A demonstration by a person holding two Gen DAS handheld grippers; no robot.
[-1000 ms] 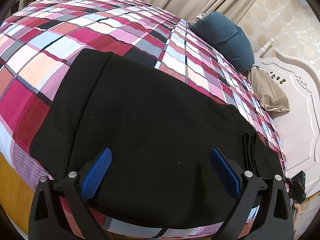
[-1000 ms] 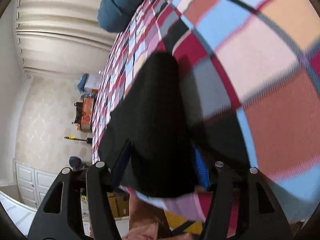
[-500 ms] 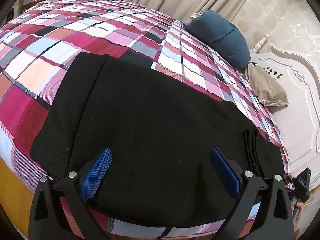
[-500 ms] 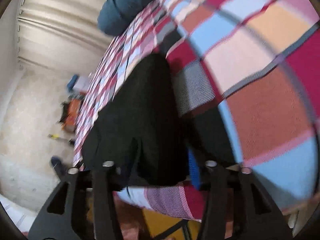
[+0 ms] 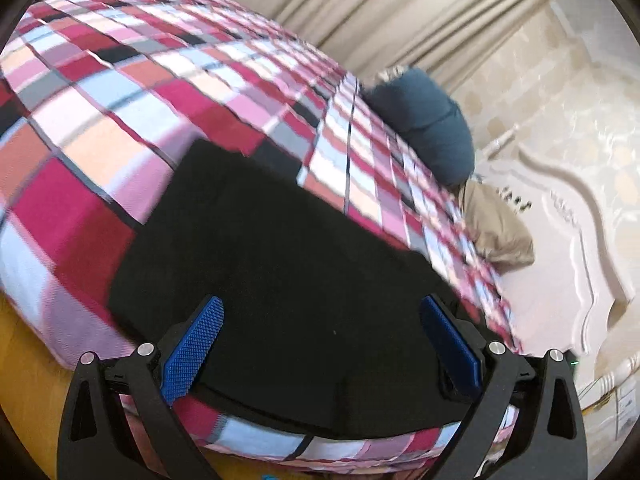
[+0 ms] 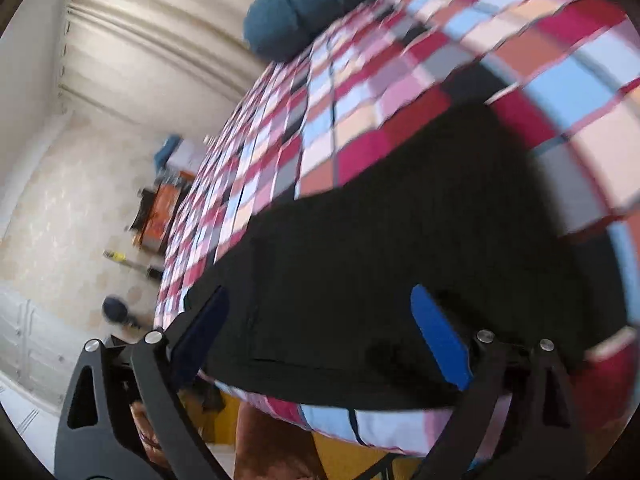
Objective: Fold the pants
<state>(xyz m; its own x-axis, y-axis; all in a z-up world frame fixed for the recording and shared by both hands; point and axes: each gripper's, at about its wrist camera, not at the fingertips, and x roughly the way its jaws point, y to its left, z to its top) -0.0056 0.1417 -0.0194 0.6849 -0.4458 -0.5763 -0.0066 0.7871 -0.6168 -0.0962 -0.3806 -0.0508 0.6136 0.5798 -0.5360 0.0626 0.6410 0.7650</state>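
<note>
Btwn folds: black pants flat on bed ahead of both claws. Left claw + right claw gaping, empty. Next prob: pinch near edge.

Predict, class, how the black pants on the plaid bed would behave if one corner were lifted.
The black pants lie flat and follow the plaid bedspread, so they are probably floppy and would drape rather than hold shape. The layered edge at the bed's rim suggests the folds may slip apart. The cloth looks matte, so likely not slippery.
</note>
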